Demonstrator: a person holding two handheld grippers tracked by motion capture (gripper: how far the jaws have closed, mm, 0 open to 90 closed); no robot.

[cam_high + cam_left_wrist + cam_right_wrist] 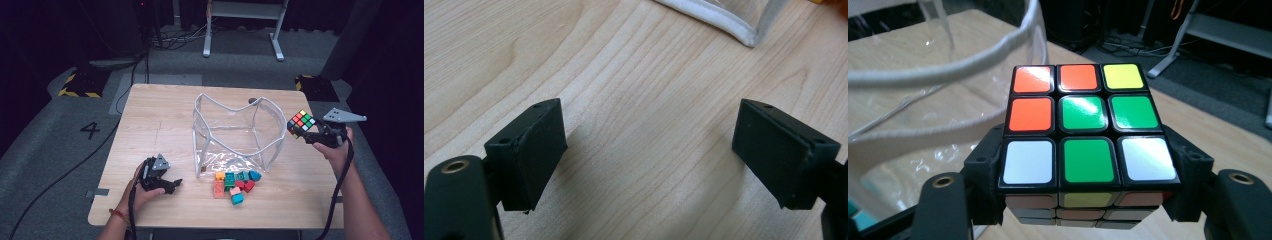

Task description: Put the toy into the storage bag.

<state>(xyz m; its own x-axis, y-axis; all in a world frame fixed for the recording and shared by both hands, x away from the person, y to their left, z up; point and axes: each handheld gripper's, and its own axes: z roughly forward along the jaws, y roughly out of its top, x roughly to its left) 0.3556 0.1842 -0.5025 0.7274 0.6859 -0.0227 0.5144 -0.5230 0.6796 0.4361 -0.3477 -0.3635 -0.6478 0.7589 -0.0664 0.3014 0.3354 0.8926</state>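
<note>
A scrambled Rubik's cube (301, 123) (1083, 132) is held in the air by my right gripper (311, 135) (1083, 180), shut on its two sides, just right of the clear bag's rim. The clear plastic bag (235, 132) with white edging (948, 75) stands open in the middle of the wooden table (150, 125). My left gripper (172, 185) (649, 155) rests low over the table at the front left, open, with bare wood between its jaws.
Several small coloured blocks (236, 184) lie in a pile in front of the bag. A corner of the bag's white edging (744, 27) lies ahead of the left gripper. Cables trail from both grippers off the table's front edge.
</note>
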